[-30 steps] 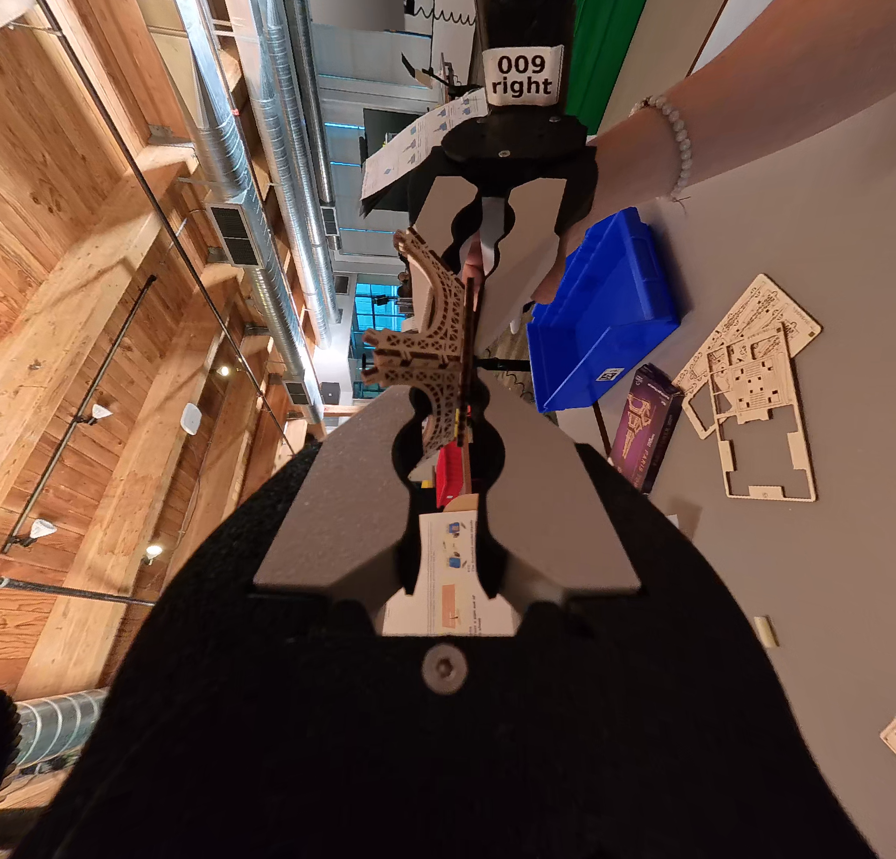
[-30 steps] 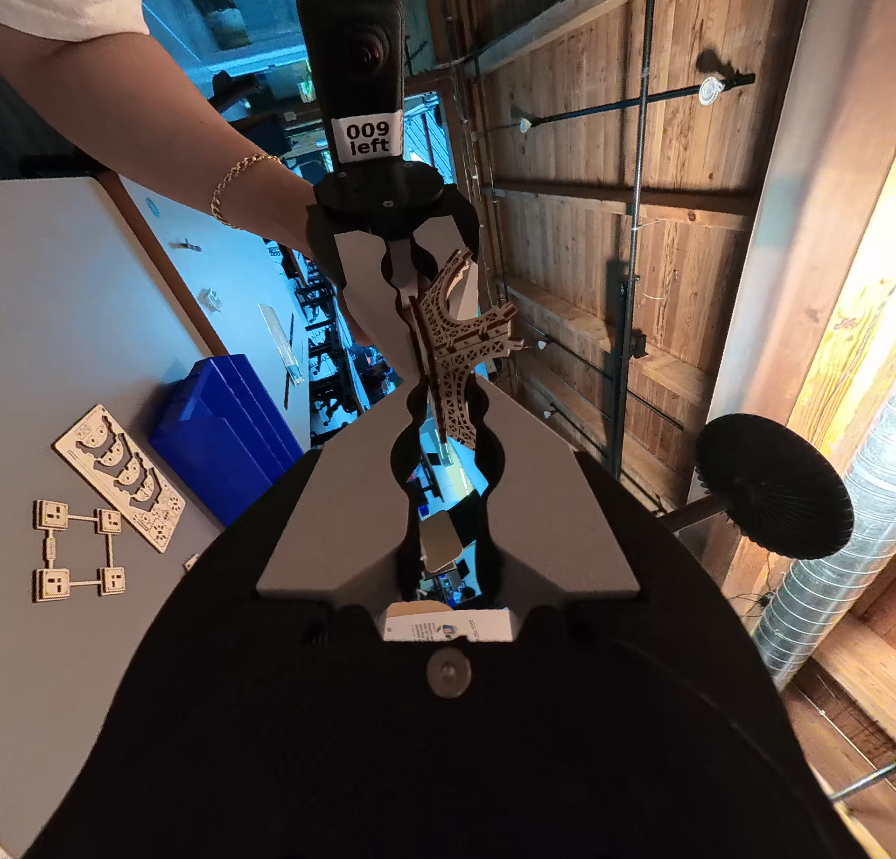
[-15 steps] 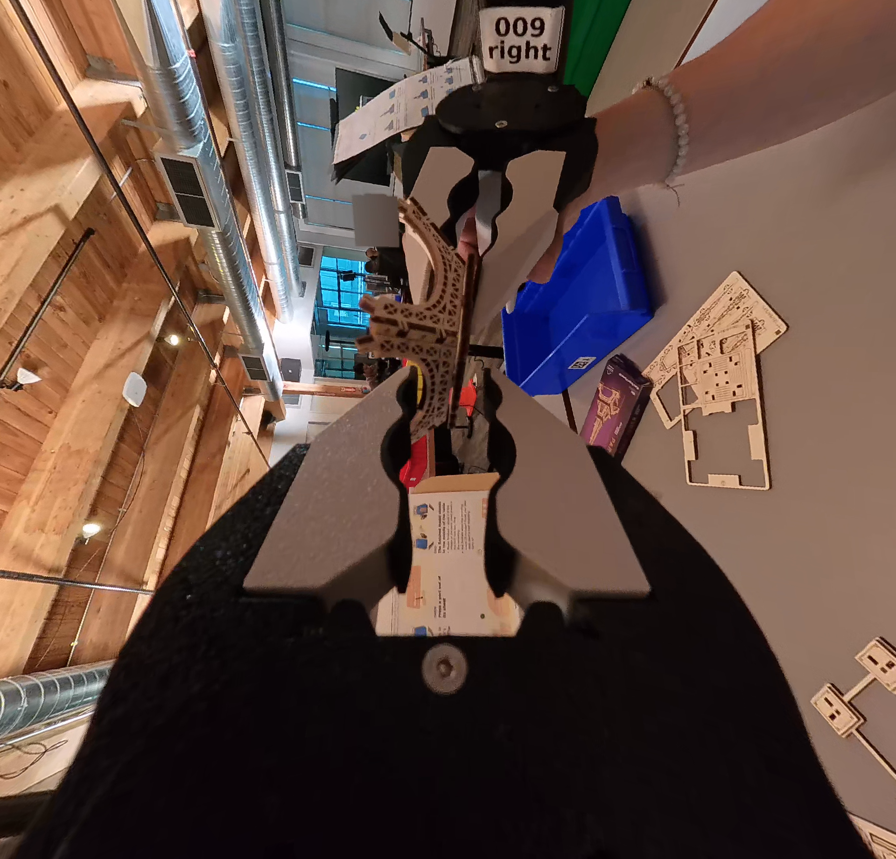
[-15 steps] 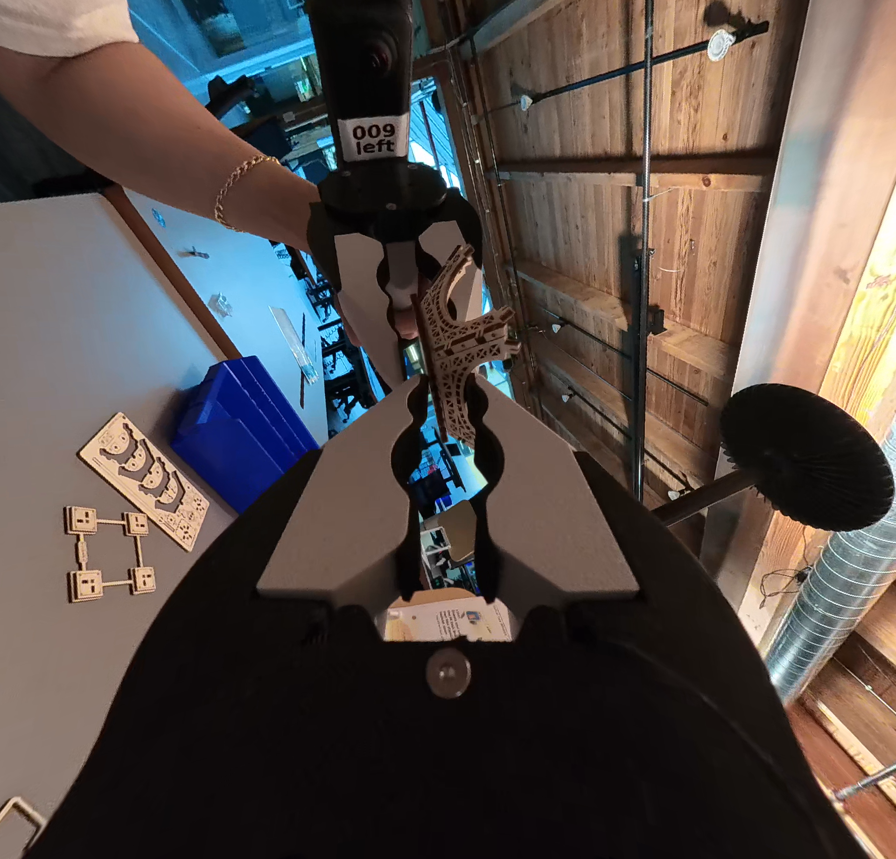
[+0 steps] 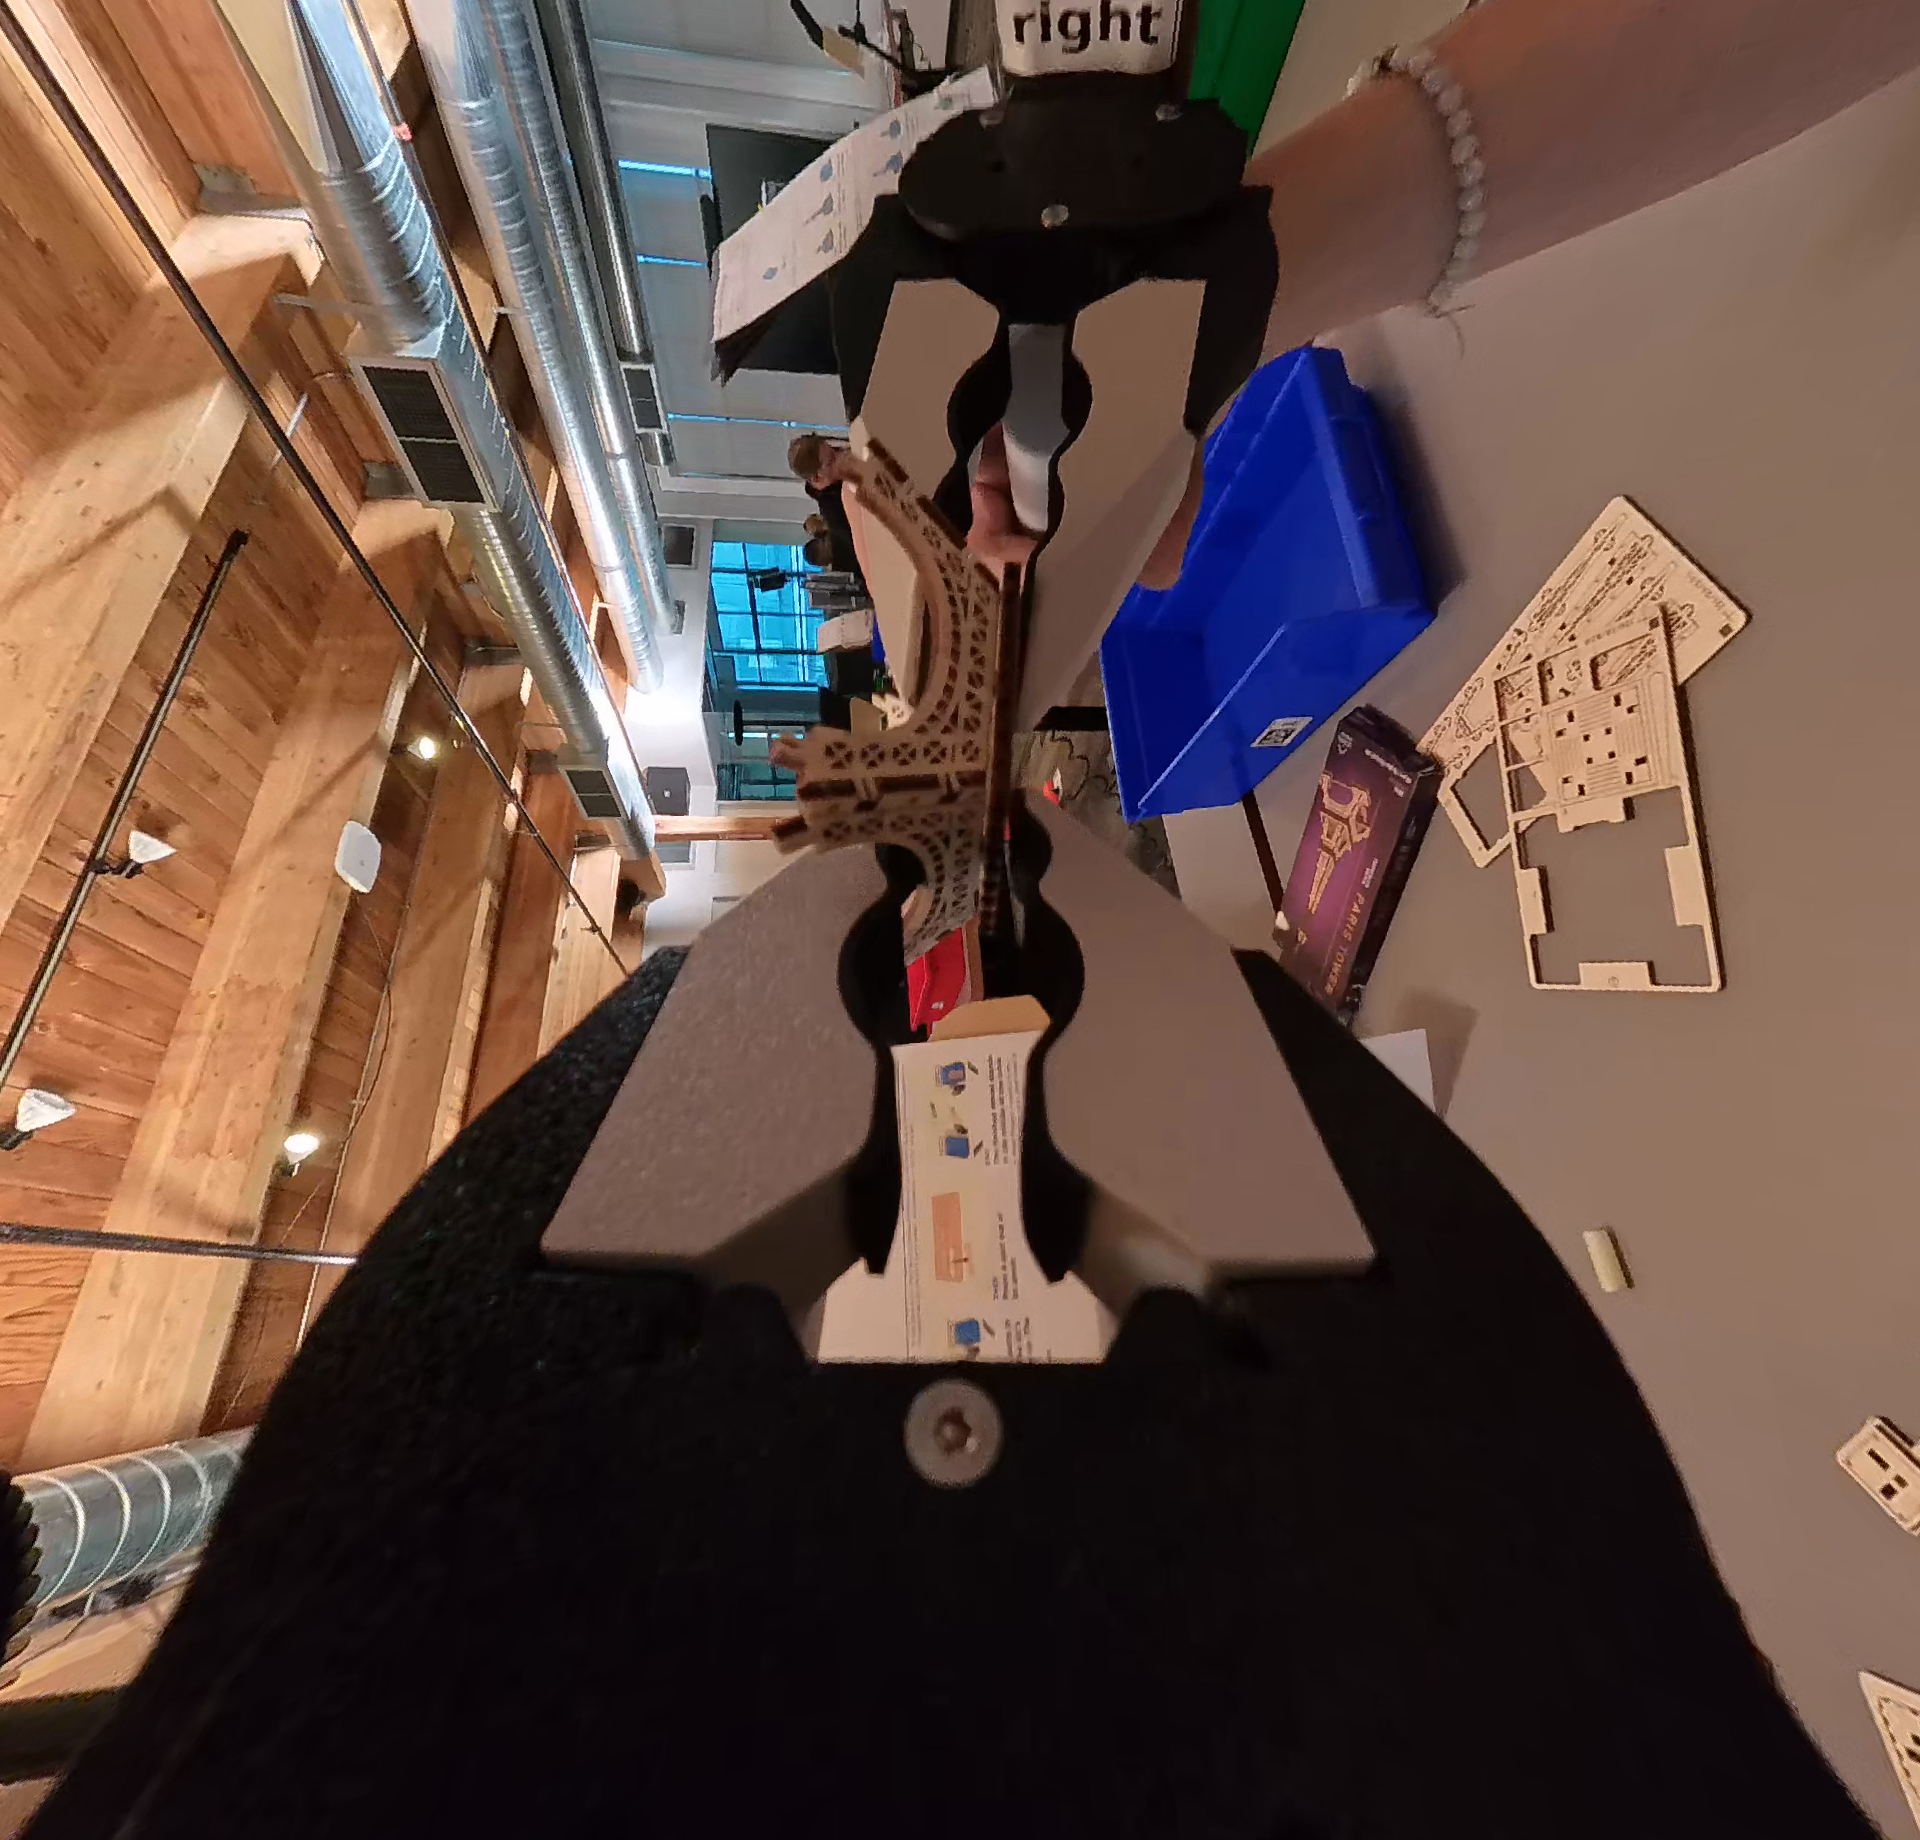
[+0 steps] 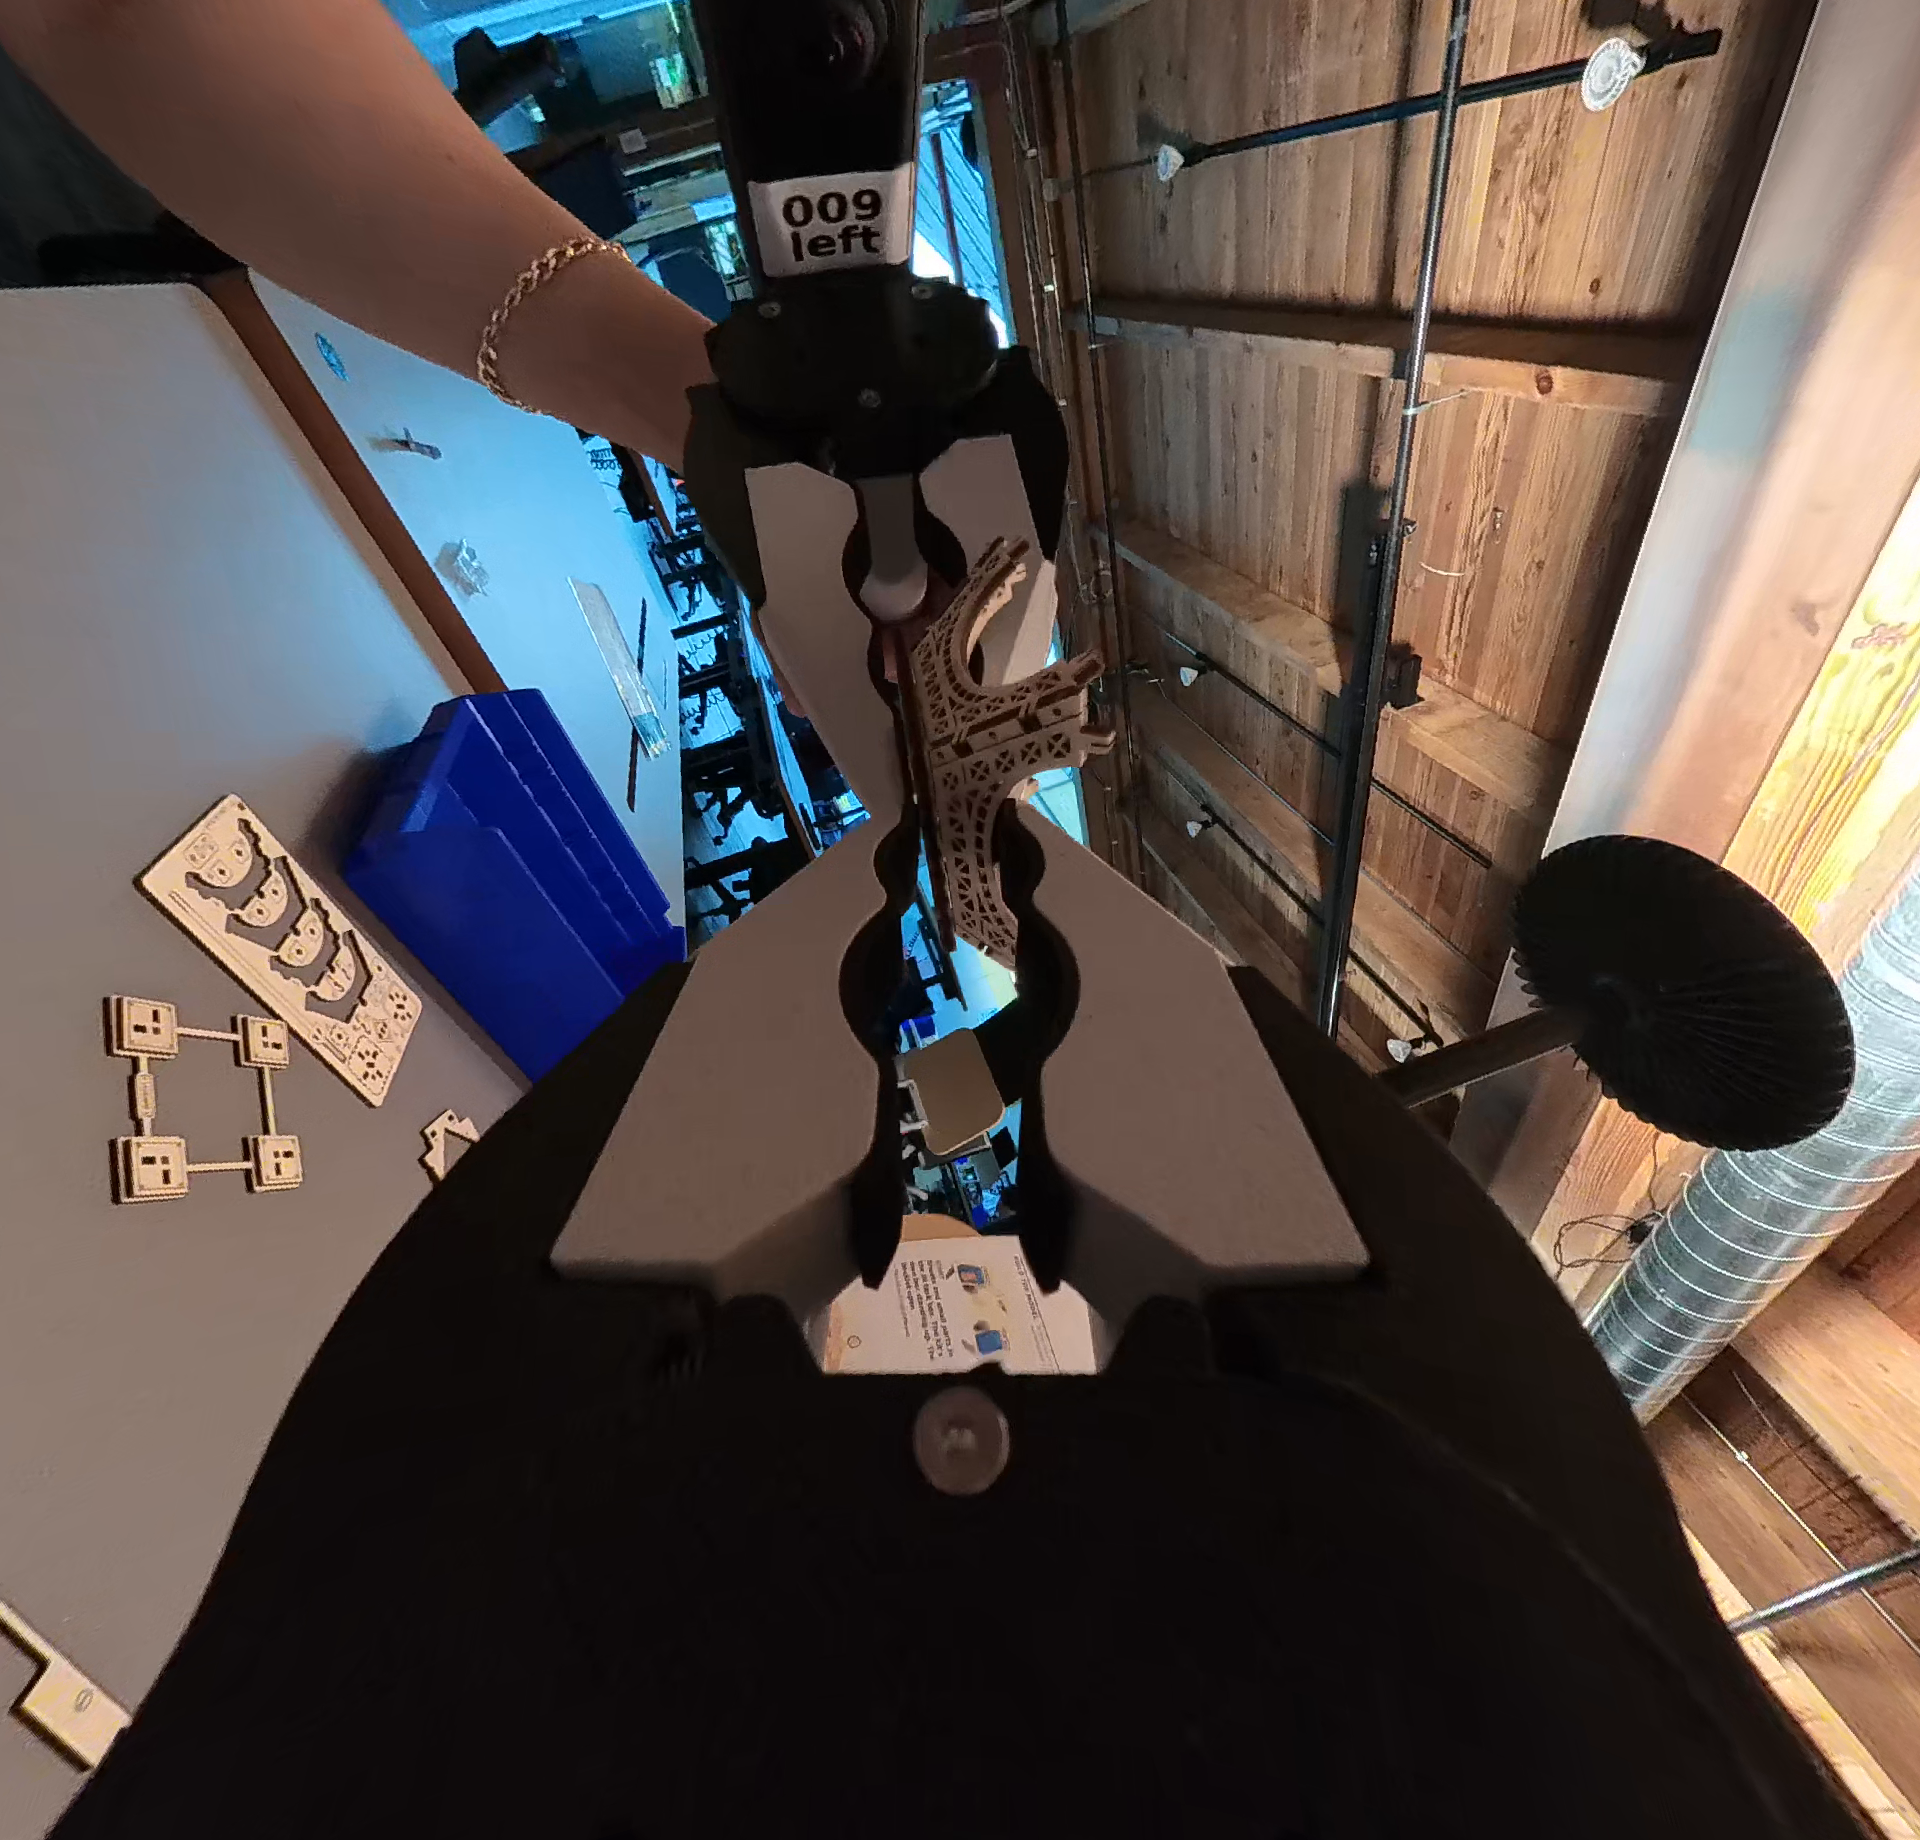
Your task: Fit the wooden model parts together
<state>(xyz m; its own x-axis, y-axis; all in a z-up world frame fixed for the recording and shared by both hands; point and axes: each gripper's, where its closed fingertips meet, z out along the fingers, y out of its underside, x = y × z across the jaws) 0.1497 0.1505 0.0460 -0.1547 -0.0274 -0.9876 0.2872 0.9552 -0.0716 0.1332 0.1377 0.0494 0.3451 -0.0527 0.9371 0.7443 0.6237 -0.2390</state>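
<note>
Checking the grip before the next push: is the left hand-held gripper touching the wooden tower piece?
Touching. In the left wrist view the left hand-held gripper has its fingers closed on the lower end of the wooden tower piece, no gap showing.

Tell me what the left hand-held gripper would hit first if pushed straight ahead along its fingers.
The left hand-held gripper is already shut on the wooden tower piece. Straight ahead, it would likely meet the right hand-held gripper, which holds the piece's far end, though depth is unclear.

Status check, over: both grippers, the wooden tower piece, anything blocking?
Left gripper and right gripper both shut on wooden tower piece, held in the air between them. Nothing blocking.
</note>
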